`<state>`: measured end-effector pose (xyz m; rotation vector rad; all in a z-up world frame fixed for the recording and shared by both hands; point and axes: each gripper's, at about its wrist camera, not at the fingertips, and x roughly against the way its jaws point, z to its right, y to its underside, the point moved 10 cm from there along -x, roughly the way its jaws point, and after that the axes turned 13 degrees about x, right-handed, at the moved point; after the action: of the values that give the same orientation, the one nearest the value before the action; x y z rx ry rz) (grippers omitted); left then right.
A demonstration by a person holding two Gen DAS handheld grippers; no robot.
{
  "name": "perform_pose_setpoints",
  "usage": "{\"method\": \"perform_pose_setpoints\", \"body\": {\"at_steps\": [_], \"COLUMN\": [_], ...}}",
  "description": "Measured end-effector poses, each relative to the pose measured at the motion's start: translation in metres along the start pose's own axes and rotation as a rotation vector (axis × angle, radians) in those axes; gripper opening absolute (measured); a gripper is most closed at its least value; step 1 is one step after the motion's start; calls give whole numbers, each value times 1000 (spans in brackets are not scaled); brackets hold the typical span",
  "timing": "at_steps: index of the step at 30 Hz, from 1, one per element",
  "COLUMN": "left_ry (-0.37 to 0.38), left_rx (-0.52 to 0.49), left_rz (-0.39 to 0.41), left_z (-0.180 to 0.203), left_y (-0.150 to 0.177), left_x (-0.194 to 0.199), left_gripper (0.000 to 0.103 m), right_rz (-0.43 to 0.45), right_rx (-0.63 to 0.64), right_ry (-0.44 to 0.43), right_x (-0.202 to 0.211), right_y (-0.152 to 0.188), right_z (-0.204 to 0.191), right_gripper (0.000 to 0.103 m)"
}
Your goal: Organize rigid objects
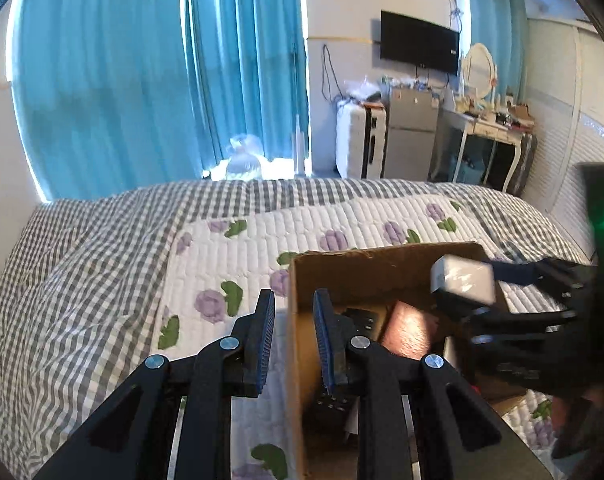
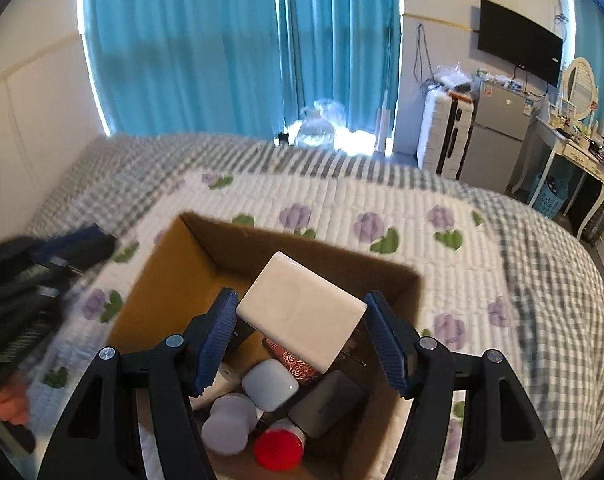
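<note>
A cardboard box (image 2: 170, 276) sits on the bed and holds several small objects: a red cap (image 2: 278, 449), white pieces (image 2: 270, 385), a grey block (image 2: 326, 404). My right gripper (image 2: 302, 316) is over the box, its jaws touching the two ends of a white rectangular charger (image 2: 302, 312) that hangs tilted above the contents. In the left wrist view the same charger (image 1: 462, 280) shows at the right over the box (image 1: 302, 344). My left gripper (image 1: 294, 320) is open and empty, its fingers either side of the box's left wall.
The bed has a quilted floral cover (image 2: 382, 200) over a grey checked sheet (image 1: 62, 280). Blue curtains (image 2: 222, 40), a suitcase (image 2: 446, 136), a small fridge (image 2: 494, 136) and a dressing table (image 2: 574, 152) stand beyond the bed.
</note>
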<state>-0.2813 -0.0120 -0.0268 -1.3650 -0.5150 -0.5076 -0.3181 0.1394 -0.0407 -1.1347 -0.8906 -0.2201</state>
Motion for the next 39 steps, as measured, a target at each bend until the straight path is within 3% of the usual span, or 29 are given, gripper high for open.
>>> {"method": "perform_pose_setpoints", "body": {"at_steps": [6, 10, 17, 23, 25, 27, 30, 32, 33, 36, 39], "left_ry": [-2, -13, 60, 127, 147, 153, 133, 125, 121, 91, 81], "left_rx": [-31, -34, -24, -46, -54, -79, -118, -128, -127, -93, -53], "left_rz": [7, 17, 91, 214, 255, 329, 421, 438, 448, 481, 467], "left_z": [-7, -5, 27, 49, 51, 54, 56, 56, 55, 48, 40], "left_y": [12, 12, -1, -29, -35, -41, -42, -42, -41, -40, -30], "left_x": [-17, -13, 60, 164, 193, 225, 259, 269, 273, 274, 258], "left_gripper": [22, 22, 22, 24, 35, 74, 76, 83, 91, 99, 101], "right_rz": [-42, 2, 106, 176, 212, 280, 356, 382, 386, 411, 449], "right_rx": [18, 5, -52, -13, -26, -51, -70, -72, -71, -49, -19], "right_ry": [-17, 1, 21, 147, 166, 189, 241, 253, 257, 286, 332], "right_x": [-50, -43, 51, 171, 205, 242, 275, 287, 291, 302, 310], "right_y": [8, 6, -5, -19, -22, -21, -20, -19, -18, -16, -10], "right_z": [-14, -13, -1, 5, 5, 3, -1, -8, -11, -21, -26], "right_gripper": [66, 71, 71, 71, 71, 73, 81, 81, 82, 97, 103]}}
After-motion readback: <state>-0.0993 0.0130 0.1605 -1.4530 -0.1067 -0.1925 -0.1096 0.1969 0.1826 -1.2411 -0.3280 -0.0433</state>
